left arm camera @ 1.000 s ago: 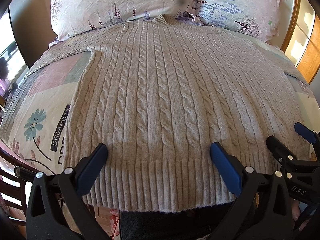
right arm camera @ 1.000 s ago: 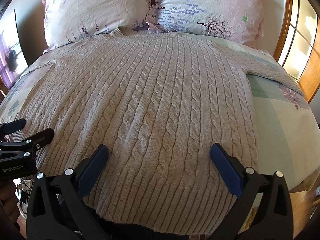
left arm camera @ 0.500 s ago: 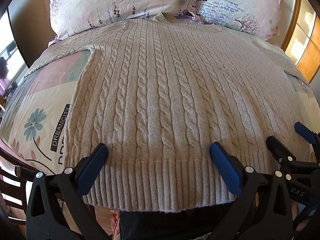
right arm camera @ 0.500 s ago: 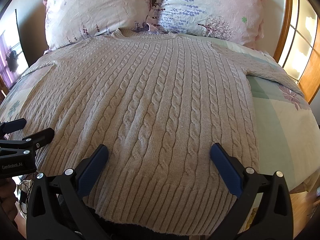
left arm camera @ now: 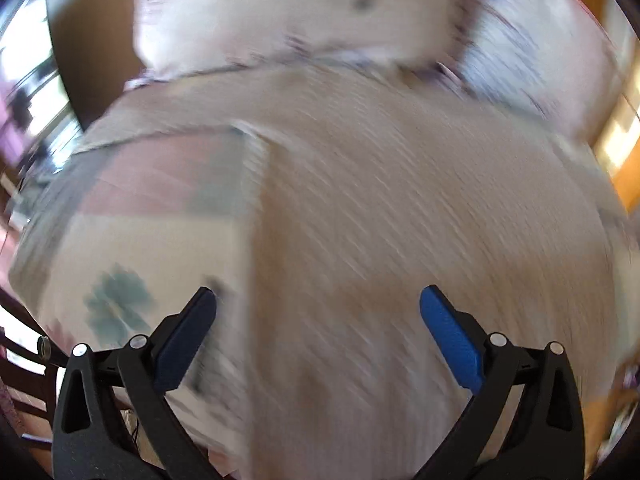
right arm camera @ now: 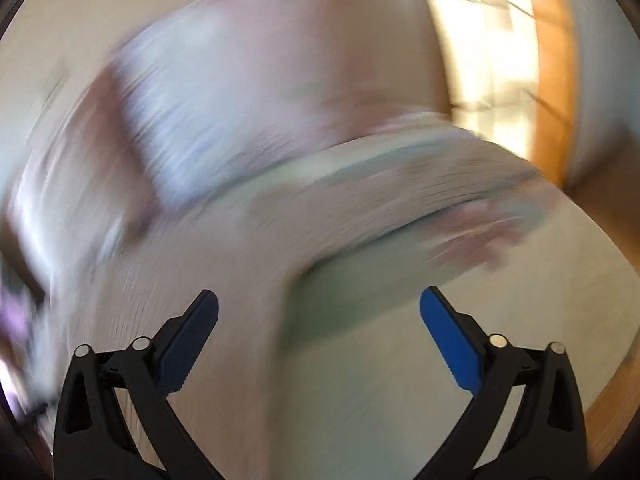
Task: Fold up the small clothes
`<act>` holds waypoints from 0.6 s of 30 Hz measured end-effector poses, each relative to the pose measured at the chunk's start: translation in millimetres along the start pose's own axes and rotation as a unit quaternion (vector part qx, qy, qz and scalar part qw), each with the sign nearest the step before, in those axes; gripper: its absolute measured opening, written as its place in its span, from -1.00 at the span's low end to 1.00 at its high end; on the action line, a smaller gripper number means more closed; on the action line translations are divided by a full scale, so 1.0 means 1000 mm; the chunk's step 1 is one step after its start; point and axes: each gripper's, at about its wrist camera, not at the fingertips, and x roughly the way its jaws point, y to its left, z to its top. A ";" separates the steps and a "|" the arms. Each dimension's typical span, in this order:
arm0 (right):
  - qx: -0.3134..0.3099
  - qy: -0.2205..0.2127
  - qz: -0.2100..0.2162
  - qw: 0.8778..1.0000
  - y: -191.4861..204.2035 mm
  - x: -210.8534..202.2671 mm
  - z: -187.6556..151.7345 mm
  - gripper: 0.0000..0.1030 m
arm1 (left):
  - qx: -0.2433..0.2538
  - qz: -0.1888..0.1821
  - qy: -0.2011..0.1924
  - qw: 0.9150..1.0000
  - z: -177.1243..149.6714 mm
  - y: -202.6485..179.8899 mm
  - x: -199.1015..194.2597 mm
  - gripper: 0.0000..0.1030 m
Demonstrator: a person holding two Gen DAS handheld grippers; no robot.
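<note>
Clearly both views blur; the sweater (left arm camera: 400,220) lies flat on the bed (left arm camera: 152,240), filling center-right of the left view, ready for folding. Left gripper (left arm camera: 318,340) and right gripper (right arm camera: 319,340) fingers spread, empty.

Both views are motion-blurred. The left wrist view looks from low over the bed's (left arm camera: 132,240) foot edge toward the pillows (left arm camera: 280,12), facing its left side. The right wrist view faces the bed's (right arm camera: 440,360) right edge and window (right arm camera: 488,52); both share the sweater (left arm camera: 400,220).
</note>
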 end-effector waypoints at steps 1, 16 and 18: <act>0.036 0.001 -0.002 0.999 -0.021 0.008 0.016 0.74 | -0.023 -0.011 -0.008 1.000 0.011 0.016 0.002 0.97; 0.305 0.005 -0.073 0.950 -0.193 0.104 0.102 -0.48 | -0.205 -0.017 -0.051 0.977 0.082 0.185 0.071 0.97; 0.307 0.007 -0.080 0.948 -0.197 0.109 0.106 -0.83 | -0.207 -0.019 -0.050 0.977 0.086 0.190 0.074 0.97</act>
